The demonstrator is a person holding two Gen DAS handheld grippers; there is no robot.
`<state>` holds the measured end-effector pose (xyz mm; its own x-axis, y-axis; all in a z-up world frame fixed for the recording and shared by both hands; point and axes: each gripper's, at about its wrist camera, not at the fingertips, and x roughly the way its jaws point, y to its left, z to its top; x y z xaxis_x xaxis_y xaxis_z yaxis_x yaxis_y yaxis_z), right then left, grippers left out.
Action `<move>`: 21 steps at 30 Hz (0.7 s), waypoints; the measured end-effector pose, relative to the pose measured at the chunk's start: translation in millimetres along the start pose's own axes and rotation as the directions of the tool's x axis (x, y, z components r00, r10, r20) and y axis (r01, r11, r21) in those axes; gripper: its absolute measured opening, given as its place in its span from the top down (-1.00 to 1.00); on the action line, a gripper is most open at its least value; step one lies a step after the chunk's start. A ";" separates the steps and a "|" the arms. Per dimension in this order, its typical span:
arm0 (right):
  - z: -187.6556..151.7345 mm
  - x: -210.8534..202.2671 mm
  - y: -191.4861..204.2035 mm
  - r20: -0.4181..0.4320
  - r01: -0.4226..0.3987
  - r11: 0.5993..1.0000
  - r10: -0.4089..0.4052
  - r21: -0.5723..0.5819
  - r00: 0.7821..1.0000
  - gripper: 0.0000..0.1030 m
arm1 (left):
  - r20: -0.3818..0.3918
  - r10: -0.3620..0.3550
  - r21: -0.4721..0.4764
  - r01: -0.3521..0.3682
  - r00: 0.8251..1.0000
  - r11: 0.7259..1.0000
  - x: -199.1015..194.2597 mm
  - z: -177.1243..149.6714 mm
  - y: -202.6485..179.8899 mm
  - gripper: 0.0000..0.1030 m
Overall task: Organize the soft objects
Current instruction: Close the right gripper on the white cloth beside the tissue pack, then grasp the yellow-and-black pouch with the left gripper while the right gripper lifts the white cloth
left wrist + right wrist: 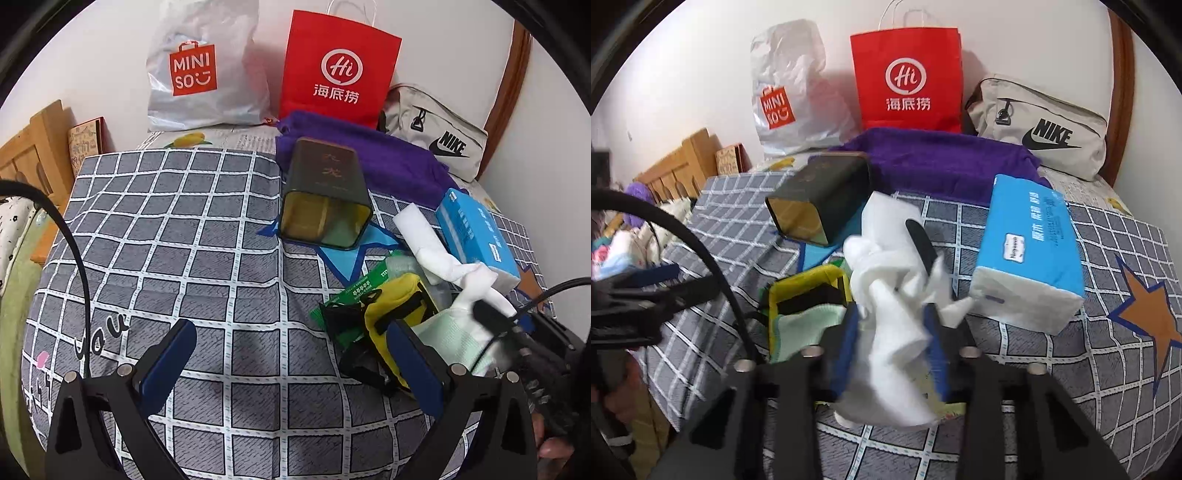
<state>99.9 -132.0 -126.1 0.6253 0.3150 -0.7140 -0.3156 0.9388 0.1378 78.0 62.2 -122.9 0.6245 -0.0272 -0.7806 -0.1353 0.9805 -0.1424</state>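
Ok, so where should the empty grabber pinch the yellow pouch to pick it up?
Probably the pouch's near yellow rim, coming from the left with the open left gripper. That edge faces it uncovered, while the mint cloth fills the other side.

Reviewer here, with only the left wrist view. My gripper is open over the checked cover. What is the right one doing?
Observer: The right gripper is shut on the white cloth.
Operator: Is the cloth lifted?
Observer: I cannot tell; it bunches between the blue pads, in front of the tissue pack.
Operator: Anything beside that pack?
Observer: An orange star on the cover, mostly hidden in your view.
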 end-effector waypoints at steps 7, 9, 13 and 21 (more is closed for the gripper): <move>3.2 -10.6 -9.9 -0.002 -0.070 0.997 0.070 0.025 0.998 0.76 | -0.022 -0.037 0.030 0.037 0.999 0.999 11.1 0.9 -6.7 -1.00; 2.4 -12.1 -13.0 -0.002 -0.062 0.998 0.062 0.018 0.998 0.76 | -0.030 -0.050 0.037 0.051 0.998 0.998 14.1 1.2 -9.0 -1.00; -1.7 -2.9 -16.5 -0.061 -0.081 0.996 0.083 0.035 0.995 0.73 | -0.030 -0.059 0.046 0.060 0.998 0.997 18.9 2.5 -13.9 -1.00; -8.2 10.0 -5.6 -0.075 -0.135 0.991 0.136 0.016 0.988 0.63 | -0.032 -0.081 0.041 0.082 0.996 0.996 27.5 4.4 -16.3 -1.00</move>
<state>102.1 -135.2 -139.6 0.5215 0.4282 -0.7381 -0.3857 0.8899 0.2437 100.7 46.3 -139.4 0.6084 -0.1124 -0.7857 -0.0520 0.9822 -0.1807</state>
